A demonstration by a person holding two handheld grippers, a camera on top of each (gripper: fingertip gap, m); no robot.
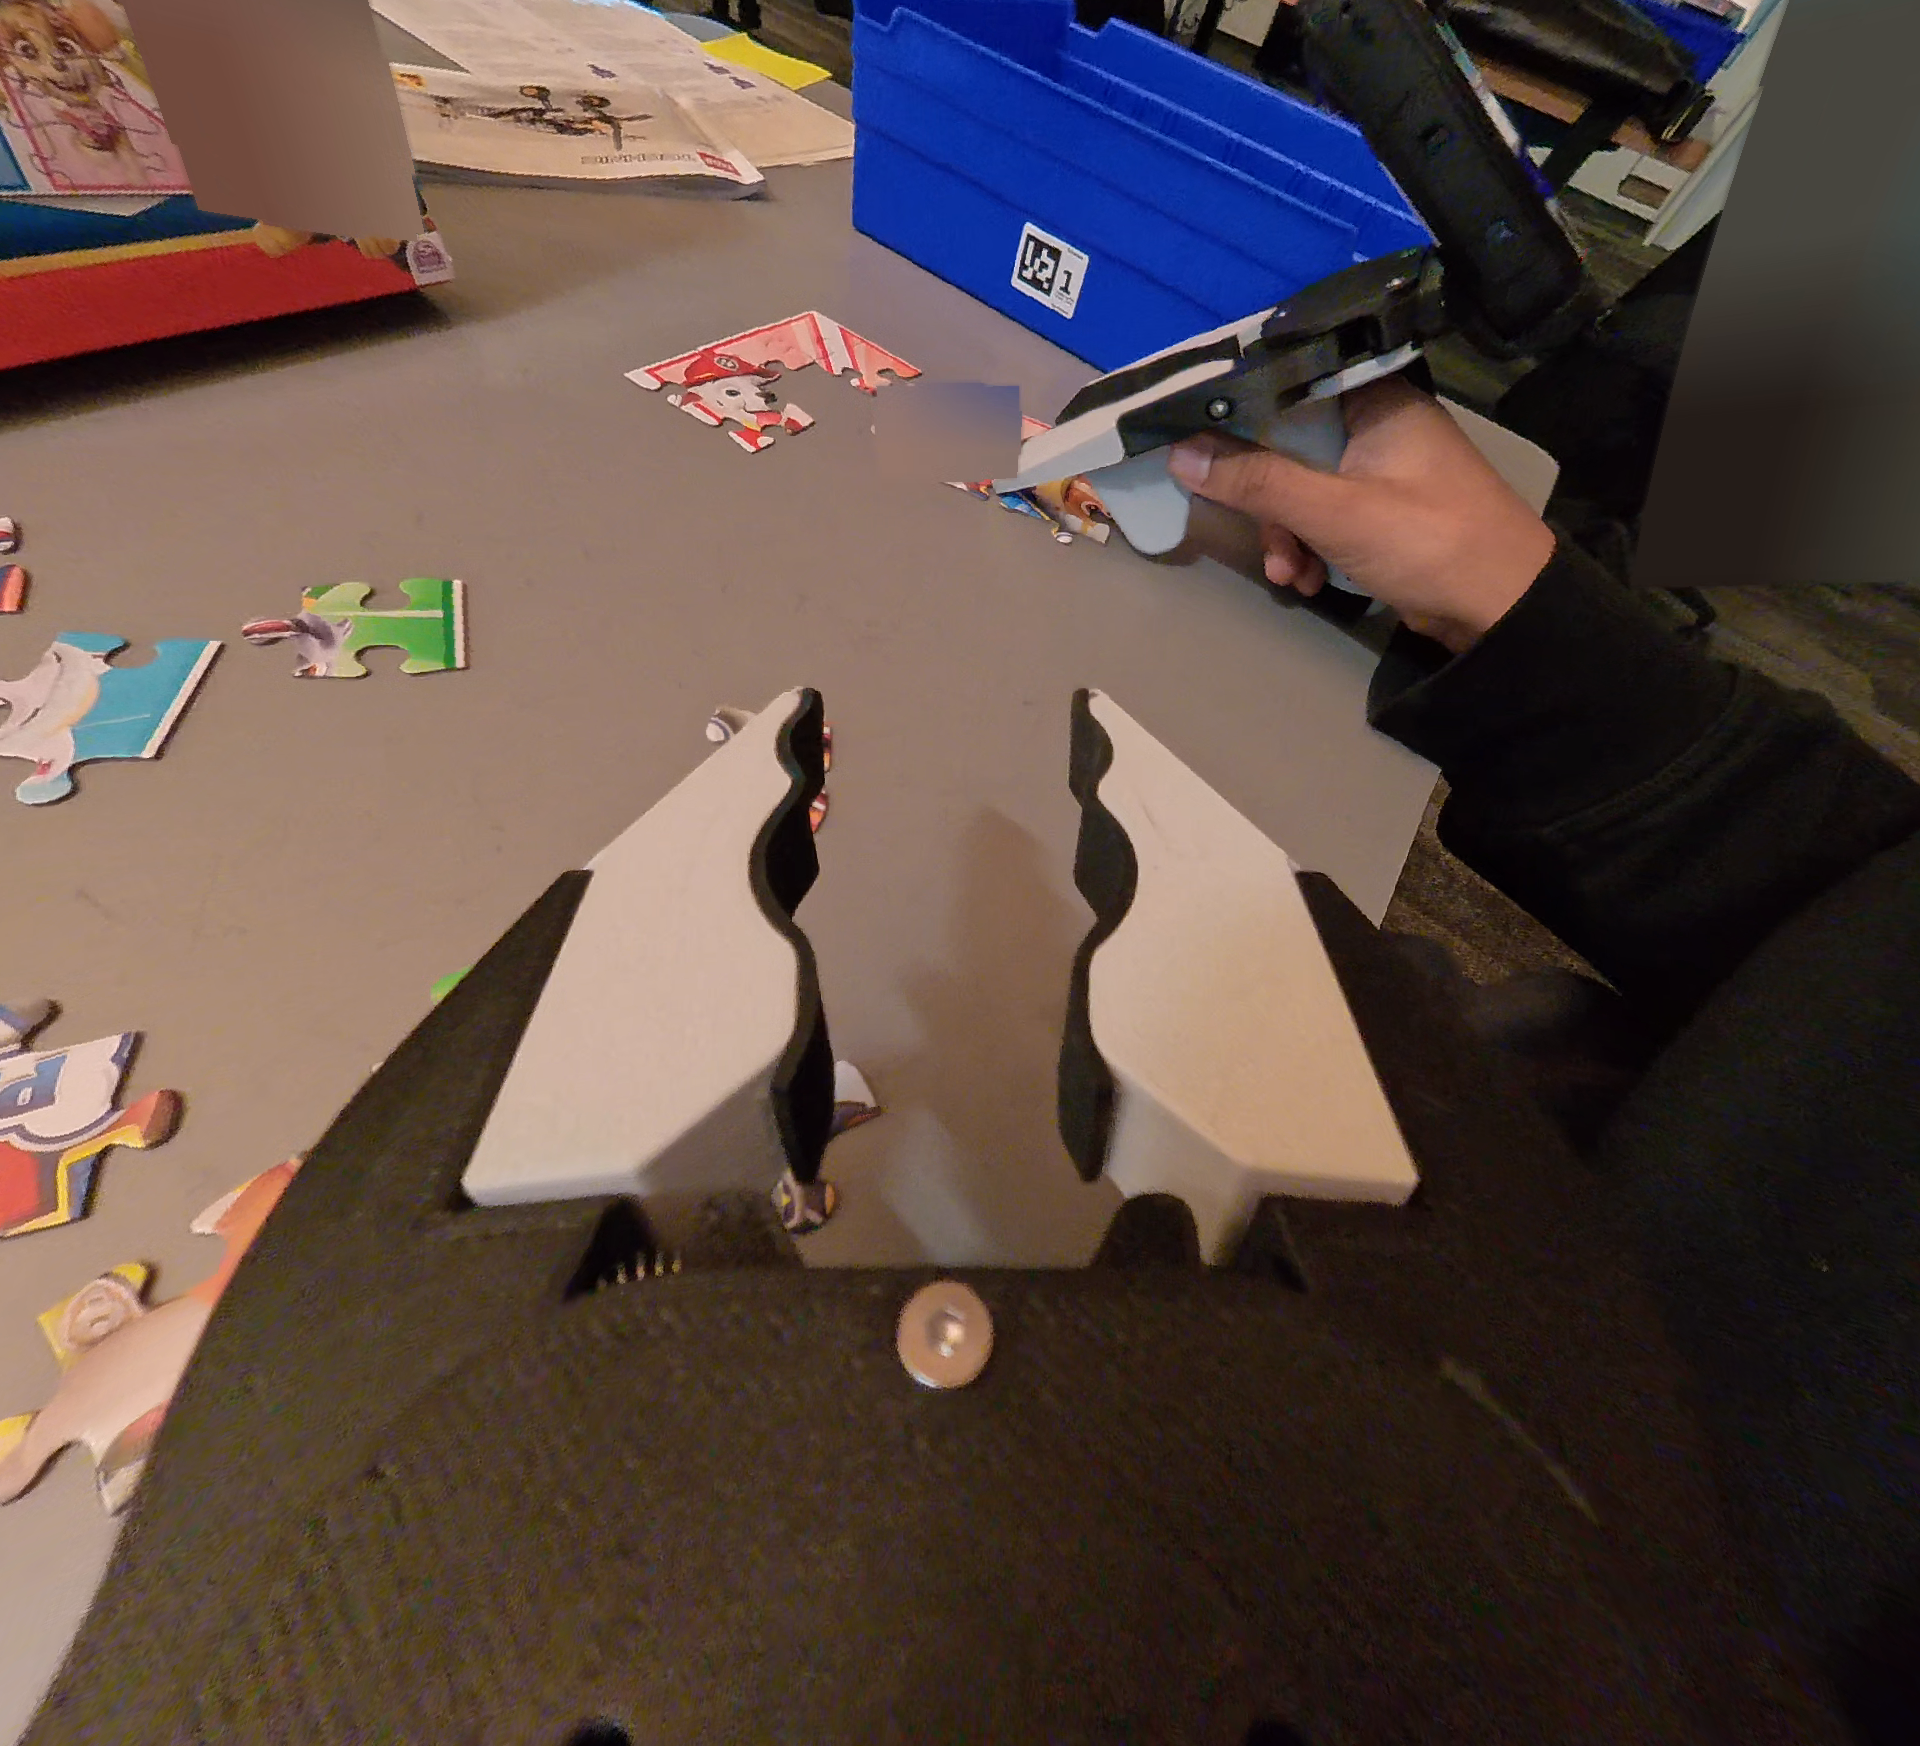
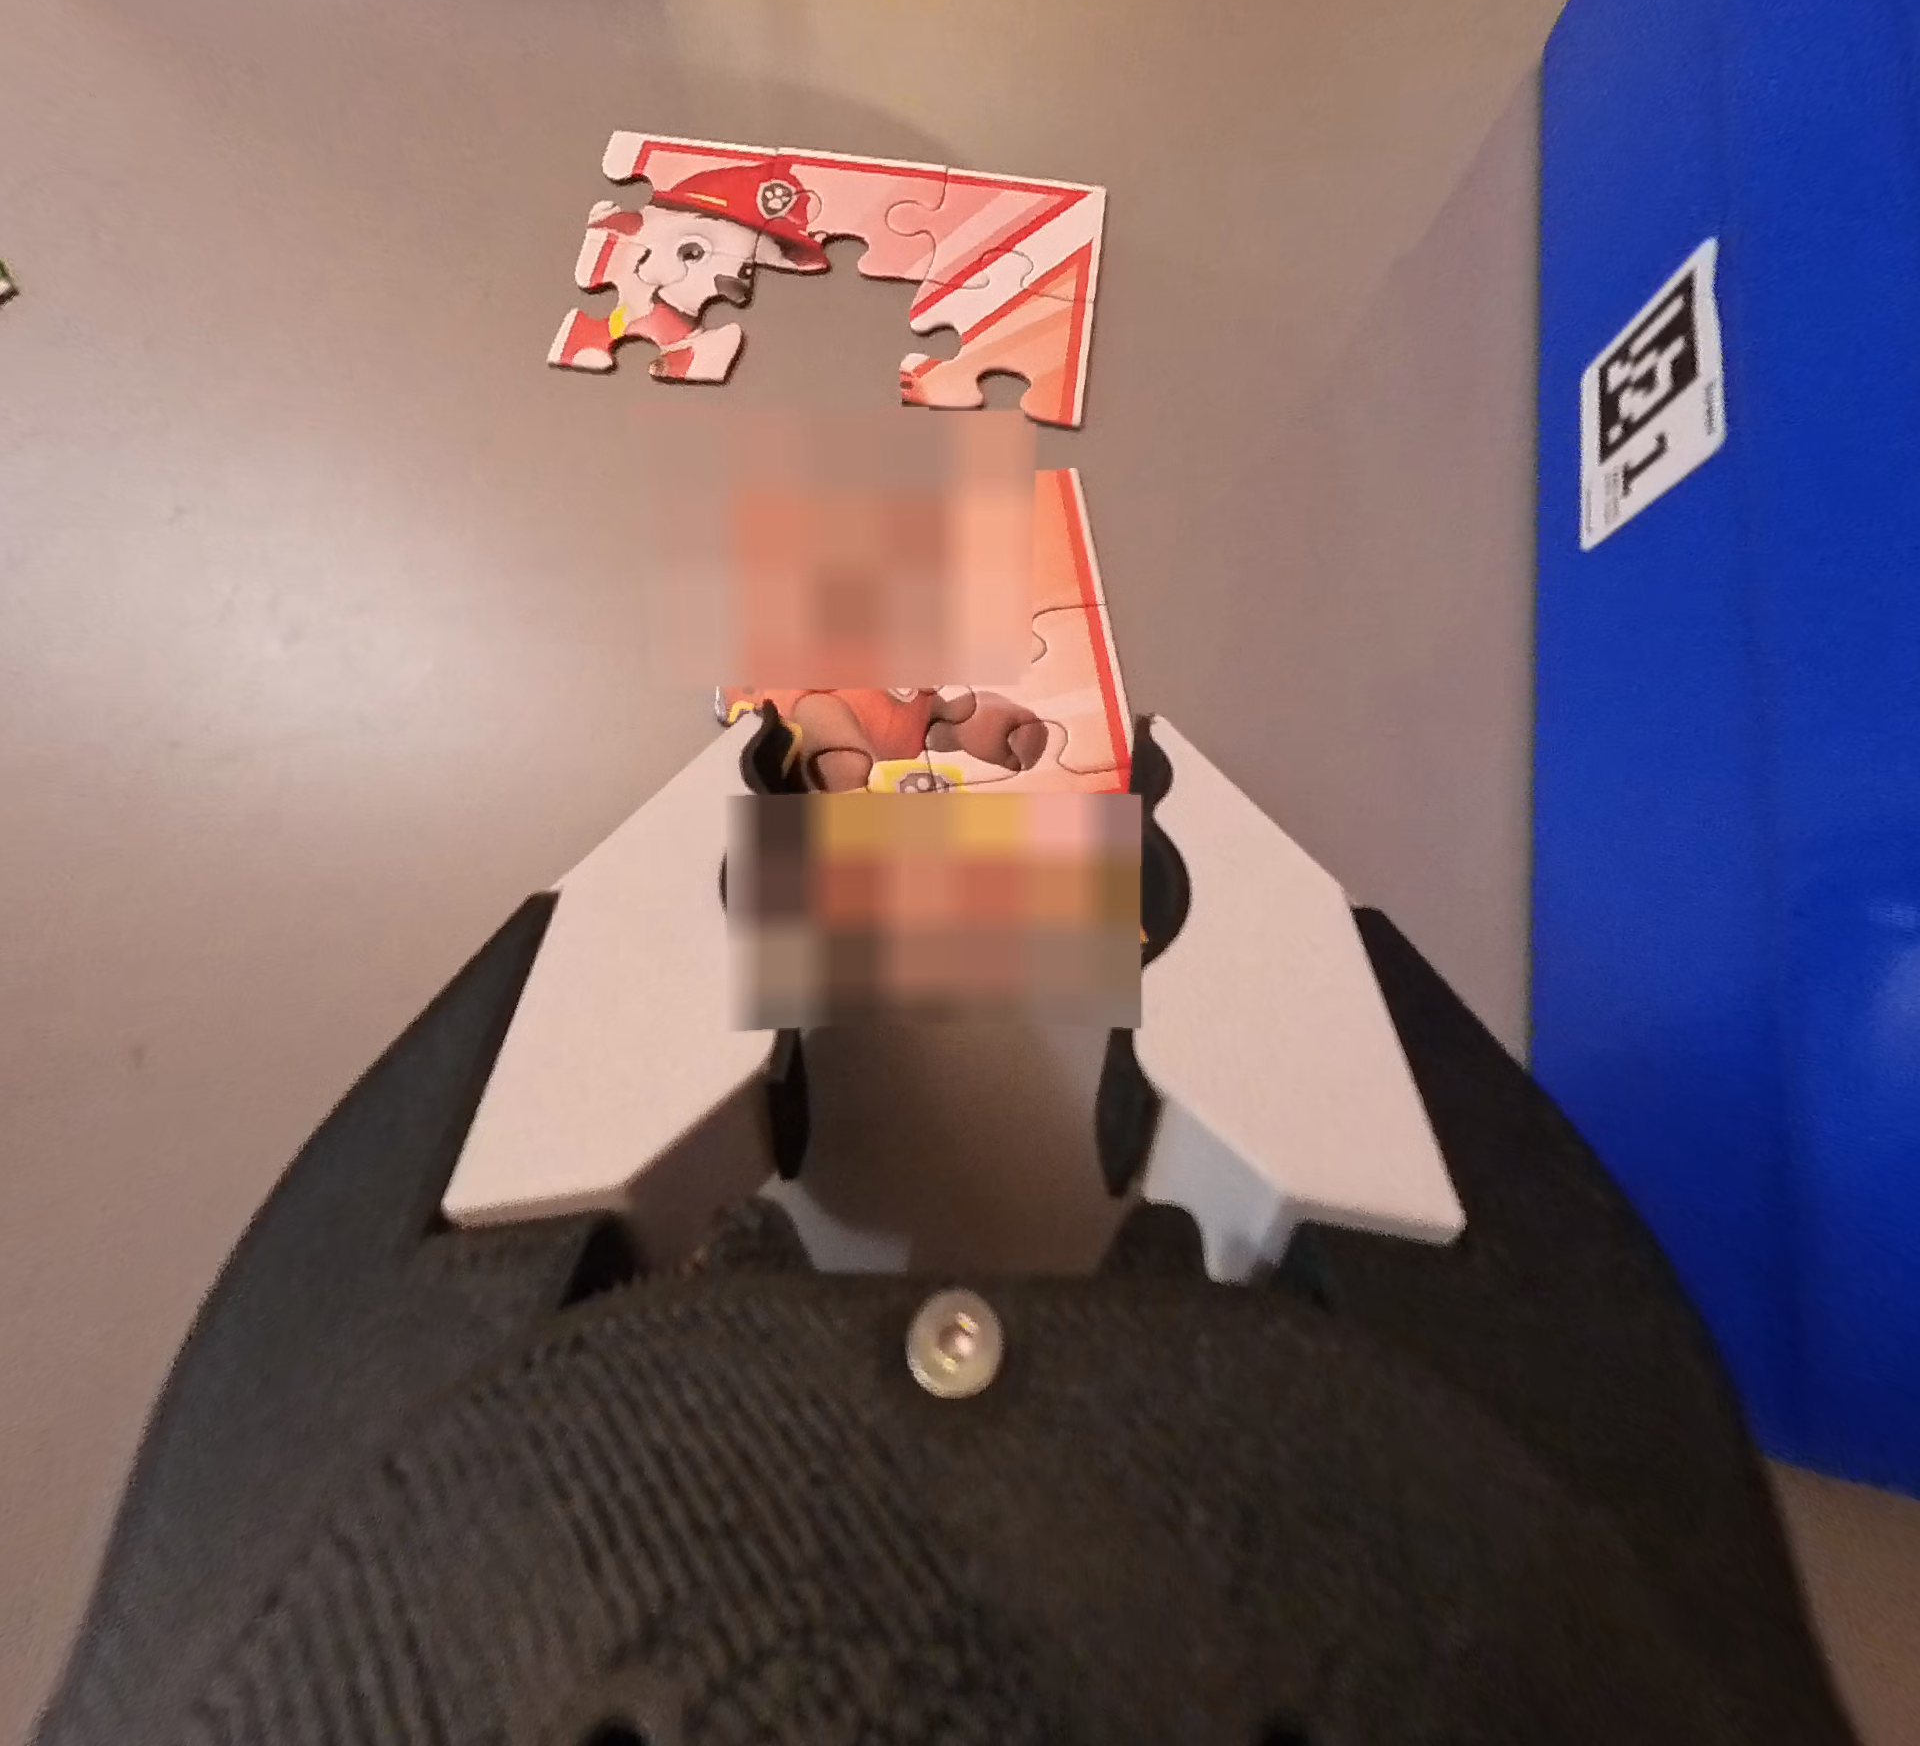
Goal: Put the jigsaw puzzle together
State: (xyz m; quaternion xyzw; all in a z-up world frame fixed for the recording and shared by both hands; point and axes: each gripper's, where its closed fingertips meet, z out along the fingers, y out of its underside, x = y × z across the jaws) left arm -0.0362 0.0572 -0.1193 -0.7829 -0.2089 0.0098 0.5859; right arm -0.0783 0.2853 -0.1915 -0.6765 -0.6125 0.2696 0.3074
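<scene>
Left gripper (image 1: 945, 720): fingers part-way apart, nothing pressed between them, poised above bare desk (image 1: 644, 491) near the front edge. A small puzzle piece (image 1: 821, 782) lies mostly hidden beneath its left finger; contact cannot be told.

Right gripper (image 2: 940, 740): held by a hand (image 1: 1382, 512), tips angled down at the assembled puzzle section (image 2: 1081, 574) beside the blue bin (image 2: 1745, 657), by the desk's right edge. Its fingers straddle the section's near end; whether the pads press on it cannot be told.

Loose pieces (image 1: 364, 626) lie flat toward the left edge, picture side up, apparently for sorting.
</scene>
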